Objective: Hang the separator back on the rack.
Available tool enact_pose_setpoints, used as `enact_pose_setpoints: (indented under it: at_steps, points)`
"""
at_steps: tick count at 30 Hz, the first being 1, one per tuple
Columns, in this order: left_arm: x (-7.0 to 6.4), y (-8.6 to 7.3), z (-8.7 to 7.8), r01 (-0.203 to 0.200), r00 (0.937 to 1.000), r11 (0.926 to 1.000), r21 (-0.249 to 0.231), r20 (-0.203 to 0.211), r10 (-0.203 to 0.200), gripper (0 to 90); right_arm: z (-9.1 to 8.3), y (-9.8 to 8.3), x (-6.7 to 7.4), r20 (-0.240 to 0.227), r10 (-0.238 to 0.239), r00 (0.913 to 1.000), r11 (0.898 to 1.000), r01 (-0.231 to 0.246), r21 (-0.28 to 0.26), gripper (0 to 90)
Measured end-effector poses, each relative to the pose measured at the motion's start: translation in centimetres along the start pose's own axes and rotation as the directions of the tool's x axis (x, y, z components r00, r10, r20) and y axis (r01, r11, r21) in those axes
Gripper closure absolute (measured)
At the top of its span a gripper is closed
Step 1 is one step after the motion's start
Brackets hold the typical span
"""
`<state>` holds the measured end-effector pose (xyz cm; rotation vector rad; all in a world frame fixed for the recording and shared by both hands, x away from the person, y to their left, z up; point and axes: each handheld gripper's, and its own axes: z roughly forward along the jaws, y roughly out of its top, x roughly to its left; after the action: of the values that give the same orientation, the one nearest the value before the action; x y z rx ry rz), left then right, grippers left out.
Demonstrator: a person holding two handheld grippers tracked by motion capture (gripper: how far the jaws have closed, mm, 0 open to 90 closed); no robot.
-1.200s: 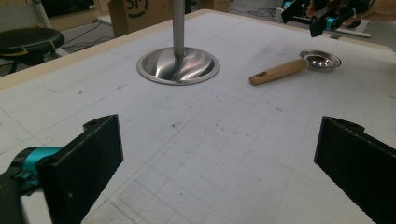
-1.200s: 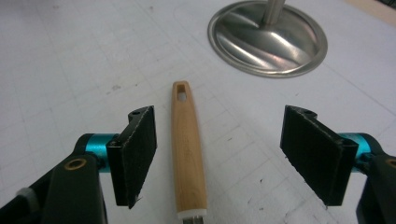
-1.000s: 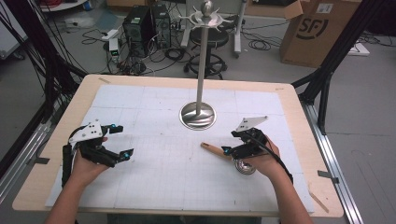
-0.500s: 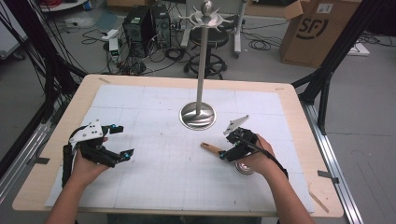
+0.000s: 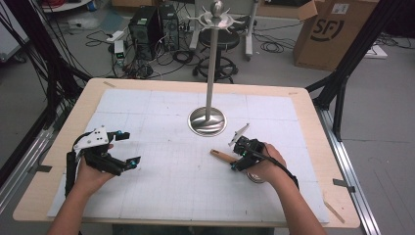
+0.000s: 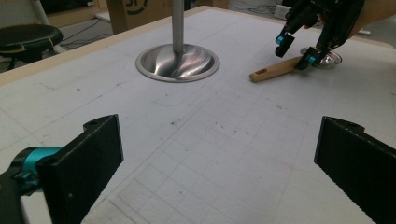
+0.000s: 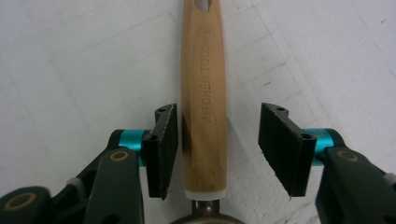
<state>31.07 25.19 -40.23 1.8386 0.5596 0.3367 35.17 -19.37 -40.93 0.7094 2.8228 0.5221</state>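
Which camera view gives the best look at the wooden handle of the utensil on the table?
The right gripper view: the wooden handle lies close up between that gripper's fingers, with its engraved lettering and hanging hole visible. The high view shows a small part beside the right gripper. The left gripper view shows it far off.

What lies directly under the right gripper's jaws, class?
A wooden handle lies flat on the white mat, between the right gripper jaws, which have just been closing. Its metal end is mostly covered by the hand.

Grey concrete floor (image 5: 386, 122) strewn with black cables (image 5: 161, 63); black computer towers (image 5: 151, 24); brown cardboard box (image 5: 333, 34); round black stool (image 5: 215, 49); pale wooden counter (image 5: 313, 112) under white gridded mat (image 5: 161, 181).
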Motion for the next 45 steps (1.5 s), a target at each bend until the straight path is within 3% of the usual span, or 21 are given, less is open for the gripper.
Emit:
enact_pose_setpoints:
  at_steps: [8, 22, 45]
  points:
    - [0.02, -0.01, 0.03, -0.002, 1.0000, 1.0000, 0.003, -0.001, 0.002, 1.8, 0.35, 0.14, 0.30, 0.012, -0.023, 0.9997, 0.999, 0.023, 0.040, 52.7]
    - [-0.02, -0.04, 0.14, -0.001, 1.0000, 1.0000, 0.009, 0.000, 0.001, 1.8, 0.47, 0.56, 0.30, -0.029, -0.046, 0.9986, 0.997, 0.047, 0.067, 64.8]
    - [-0.22, -0.13, 0.55, -0.008, 1.0000, 0.9995, 0.030, 0.004, 0.008, 1.8, 0.60, 0.37, -0.29, -0.077, 0.002, 0.9970, 0.998, 0.002, 0.058, 67.4]
